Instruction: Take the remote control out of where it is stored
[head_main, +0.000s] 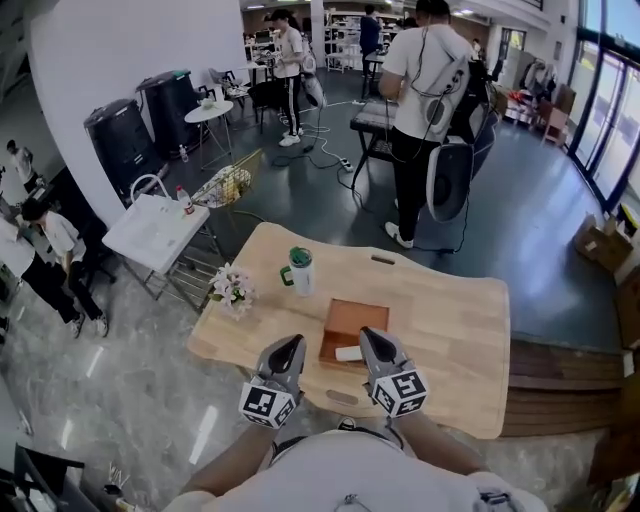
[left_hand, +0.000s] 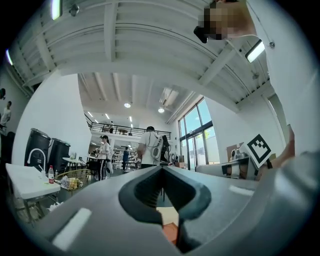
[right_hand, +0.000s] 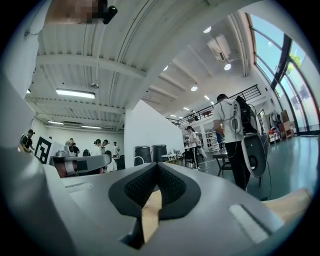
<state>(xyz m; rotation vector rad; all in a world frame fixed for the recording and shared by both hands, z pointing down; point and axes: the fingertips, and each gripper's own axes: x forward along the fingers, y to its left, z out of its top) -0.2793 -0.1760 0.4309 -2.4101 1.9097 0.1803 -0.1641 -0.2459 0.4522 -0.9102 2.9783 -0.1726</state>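
A white remote control (head_main: 348, 353) lies in the near end of a shallow brown wooden tray (head_main: 346, 322) on the light wooden table (head_main: 450, 330). My left gripper (head_main: 288, 346) hovers just left of the tray, jaws shut and tilted upward. My right gripper (head_main: 371, 340) hovers at the tray's near right corner, next to the remote, jaws shut with nothing in them. In the left gripper view my left gripper (left_hand: 162, 169) points up at the hall, with a sliver of the tray (left_hand: 170, 231) below. In the right gripper view my right gripper (right_hand: 157, 167) also points upward.
A green-lidded tumbler (head_main: 299, 270) stands behind the tray and a small flower bunch (head_main: 231, 288) sits at the table's left edge. A dark flat item (head_main: 383, 260) lies near the far edge. A person (head_main: 425, 110) stands beyond the table; a white folding table (head_main: 155, 232) is to the left.
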